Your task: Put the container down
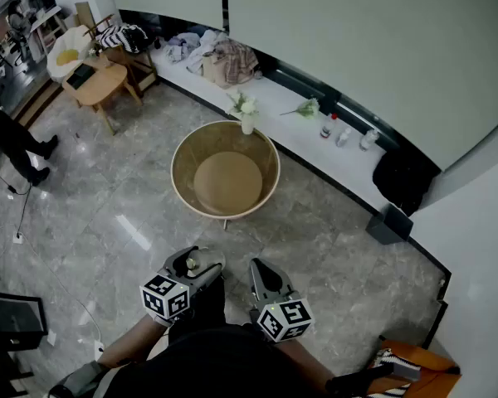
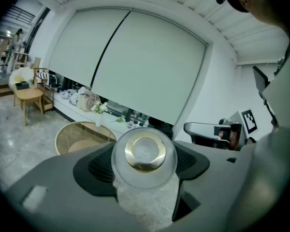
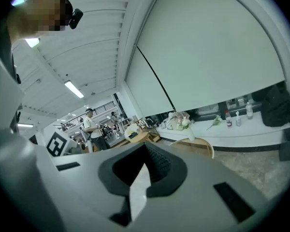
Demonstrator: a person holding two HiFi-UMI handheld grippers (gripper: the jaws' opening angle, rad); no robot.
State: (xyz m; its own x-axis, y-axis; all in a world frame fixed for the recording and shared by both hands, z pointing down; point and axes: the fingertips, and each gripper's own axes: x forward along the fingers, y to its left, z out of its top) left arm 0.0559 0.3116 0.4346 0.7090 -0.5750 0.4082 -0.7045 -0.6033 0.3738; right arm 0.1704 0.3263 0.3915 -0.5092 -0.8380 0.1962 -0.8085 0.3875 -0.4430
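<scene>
Left gripper [image 2: 144, 164] is clamped on the clear, gold-lidded container [image 2: 145, 151], which is held between its jaws. Right gripper [image 3: 146, 164], just beside it, is closed with nothing gripped. Round desk [image 1: 228, 181] is seen ahead, well apart.

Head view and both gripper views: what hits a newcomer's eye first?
The clear round container with a gold centre, gripped in the left claw, fills the left gripper view. Ahead on the grey marble floor stands a round gold-rimmed table. The right claw is shut on nothing.
</scene>
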